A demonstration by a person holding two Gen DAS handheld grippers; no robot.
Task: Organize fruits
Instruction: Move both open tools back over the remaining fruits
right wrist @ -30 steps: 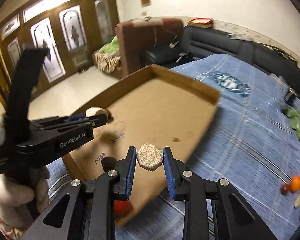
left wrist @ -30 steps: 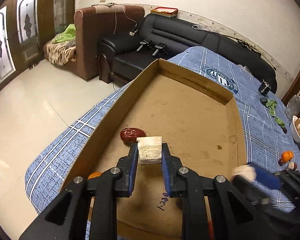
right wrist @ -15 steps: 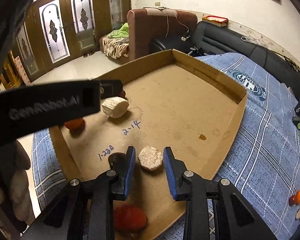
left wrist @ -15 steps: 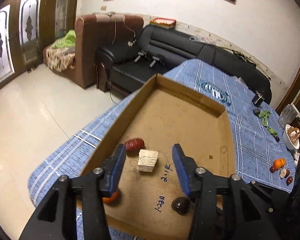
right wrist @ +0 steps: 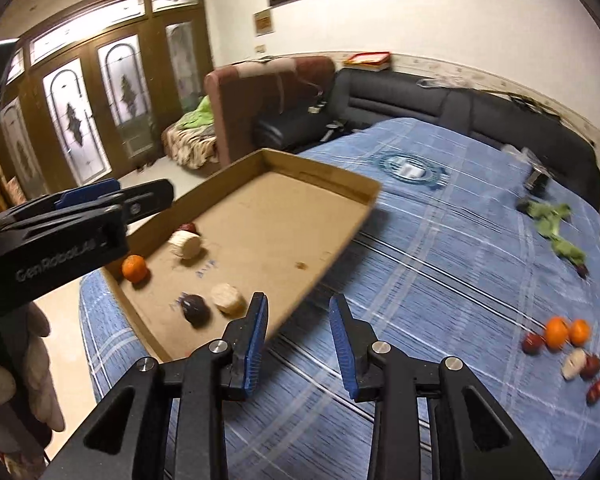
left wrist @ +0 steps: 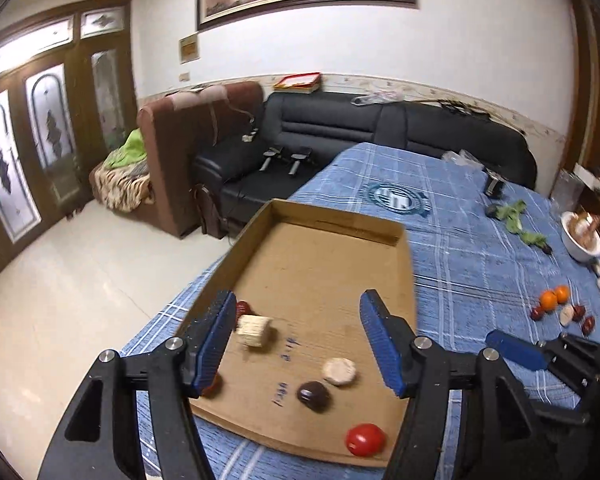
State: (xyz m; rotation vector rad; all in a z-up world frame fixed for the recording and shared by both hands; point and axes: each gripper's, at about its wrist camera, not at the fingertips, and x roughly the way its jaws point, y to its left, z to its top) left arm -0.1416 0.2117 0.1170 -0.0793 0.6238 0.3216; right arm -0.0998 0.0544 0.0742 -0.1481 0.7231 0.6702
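Observation:
A shallow cardboard tray lies on the blue checked cloth. It holds a pale chunk, a red date, a round pale slice, a dark fruit and a red tomato. An orange sits in its near-left corner. My left gripper hovers above the tray, its jaws opening with nothing between them. My right gripper is over the cloth beside the tray's right edge, jaws also opening and empty. Loose oranges and dates lie on the cloth to the right.
A white bowl and a green leafy sprig lie at the far right of the table. A black sofa and a brown armchair stand behind it. The table's left edge drops to a tiled floor.
The left gripper let go of the pale chunk, opened wide and rose back. The right gripper released the round slice in the tray and drew off to the right over the cloth.

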